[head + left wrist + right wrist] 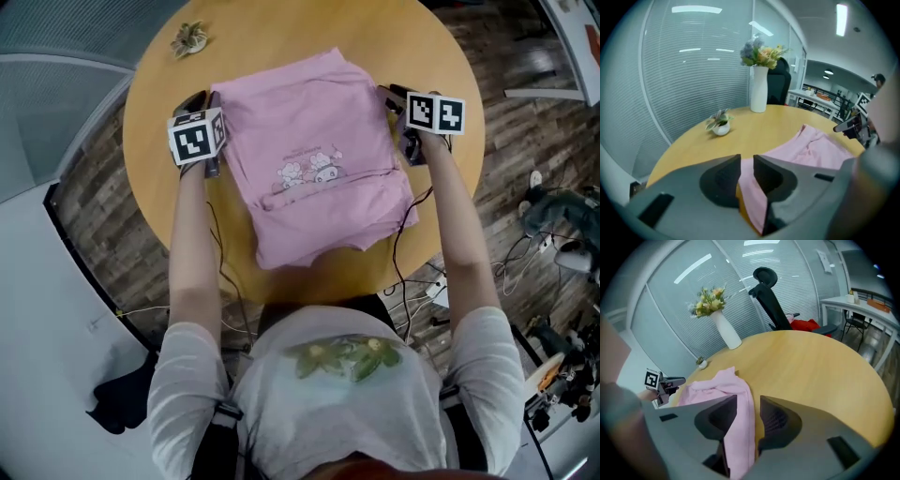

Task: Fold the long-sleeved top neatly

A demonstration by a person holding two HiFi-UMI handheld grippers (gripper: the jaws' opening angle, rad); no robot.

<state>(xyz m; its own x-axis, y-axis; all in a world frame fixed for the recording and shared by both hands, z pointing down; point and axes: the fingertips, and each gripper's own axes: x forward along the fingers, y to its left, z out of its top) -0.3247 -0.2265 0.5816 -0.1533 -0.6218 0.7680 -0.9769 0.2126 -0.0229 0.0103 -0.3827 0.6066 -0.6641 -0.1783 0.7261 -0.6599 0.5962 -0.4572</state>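
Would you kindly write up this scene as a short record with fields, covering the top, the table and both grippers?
garment: pink long-sleeved top, folded into a rough rectangle, cartoon print facing up
surface: round wooden table
left gripper: at the top's left edge, jaws apart, cloth between them, not pinched
right gripper: at the top's right edge, jaws apart, cloth between them, not pinched
other items: small potted plant; white vase of flowers
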